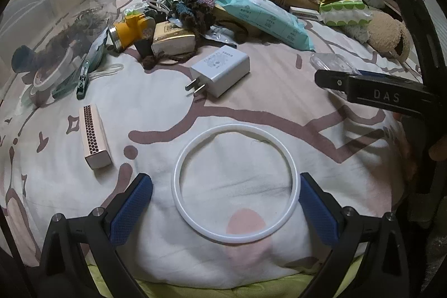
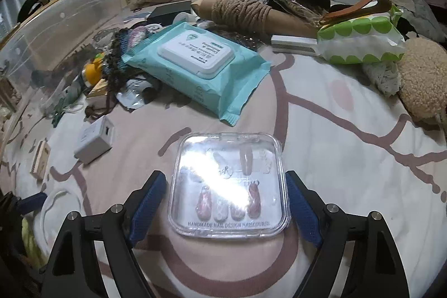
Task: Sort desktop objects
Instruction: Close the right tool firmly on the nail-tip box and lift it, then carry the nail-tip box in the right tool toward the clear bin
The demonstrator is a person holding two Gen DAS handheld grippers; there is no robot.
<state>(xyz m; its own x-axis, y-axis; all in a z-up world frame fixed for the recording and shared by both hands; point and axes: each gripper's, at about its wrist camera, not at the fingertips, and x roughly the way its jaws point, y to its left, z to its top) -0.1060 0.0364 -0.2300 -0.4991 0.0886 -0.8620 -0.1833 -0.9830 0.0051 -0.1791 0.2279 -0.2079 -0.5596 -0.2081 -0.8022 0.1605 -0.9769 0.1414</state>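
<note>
Left wrist: left tool (image 1: 225,200) released, straddling white ring (image 1: 234,183); right tool (image 2: 225,203) released, flanking nail case (image 2: 227,186) edges.

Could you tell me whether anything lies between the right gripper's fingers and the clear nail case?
Nothing visible does. The right gripper is open, and the nail case lies flat on the bedspread between its fingers, with only narrow bare gaps on either side.

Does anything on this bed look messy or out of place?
Yes. Most items sit in one tangled heap at the back: the teal wipes pack leans askew on dark yarn, with a yellow flashlight tipped on its side. Nothing looks spilled or broken.
</note>
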